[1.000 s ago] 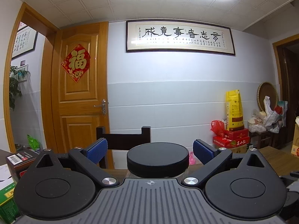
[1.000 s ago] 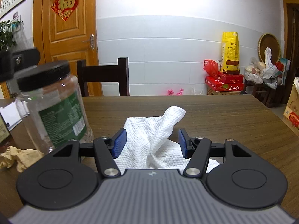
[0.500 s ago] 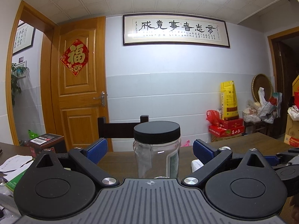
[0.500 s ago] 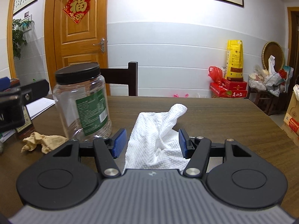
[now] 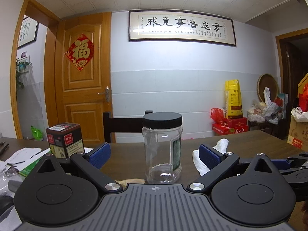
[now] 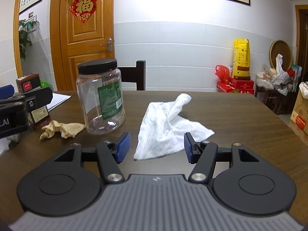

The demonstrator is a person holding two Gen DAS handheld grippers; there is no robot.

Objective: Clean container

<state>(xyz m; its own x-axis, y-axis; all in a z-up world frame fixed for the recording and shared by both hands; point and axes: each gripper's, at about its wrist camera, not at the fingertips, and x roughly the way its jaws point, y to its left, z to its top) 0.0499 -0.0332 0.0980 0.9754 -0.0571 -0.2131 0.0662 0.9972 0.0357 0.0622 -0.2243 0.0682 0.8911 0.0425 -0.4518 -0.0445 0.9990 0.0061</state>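
Note:
A clear plastic jar (image 5: pixel 162 148) with a black lid and a green label stands upright on the brown table; it also shows in the right wrist view (image 6: pixel 101 98). My left gripper (image 5: pixel 155 156) is open and empty, pulled back from the jar. A white cloth (image 6: pixel 169 127) lies crumpled on the table; it also shows in the left wrist view (image 5: pixel 211 154). My right gripper (image 6: pixel 156 147) is open and empty, just short of the cloth's near edge. A crumpled beige tissue (image 6: pixel 61 129) lies left of the jar.
A dark box (image 5: pixel 64 139) and loose papers (image 5: pixel 23 155) sit at the table's left. A dark chair (image 6: pixel 134 75) stands behind the table. My left gripper's arm (image 6: pixel 19 107) shows at the left edge of the right wrist view. Boxes and bags stand by the far wall.
My left gripper has let go of the jar and drawn back; the jar now stands on the table. My right gripper has backed away from the cloth.

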